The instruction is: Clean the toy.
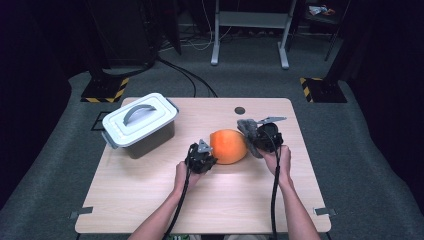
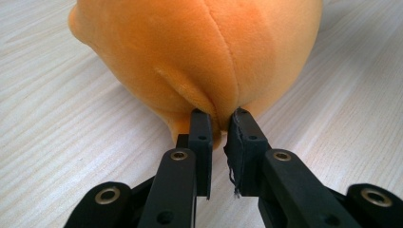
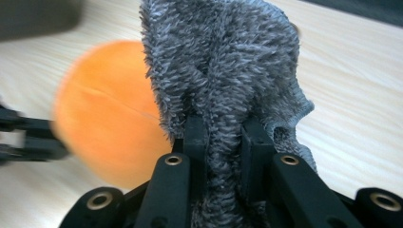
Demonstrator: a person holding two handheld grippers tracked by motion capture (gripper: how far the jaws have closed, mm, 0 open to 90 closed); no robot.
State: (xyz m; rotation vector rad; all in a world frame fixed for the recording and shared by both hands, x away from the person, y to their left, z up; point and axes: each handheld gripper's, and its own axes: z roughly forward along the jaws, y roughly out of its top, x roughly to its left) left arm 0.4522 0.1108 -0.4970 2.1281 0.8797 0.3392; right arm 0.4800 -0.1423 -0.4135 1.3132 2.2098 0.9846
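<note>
Wiping looks barely begun: left gripper (image 1: 204,156) pinches a fold of the orange plush ball (image 1: 228,146) at frame centre, right gripper (image 1: 256,134) clenches the grey cloth (image 1: 245,126) beside it; the lidded bin (image 1: 140,125) sits upper left.
</note>
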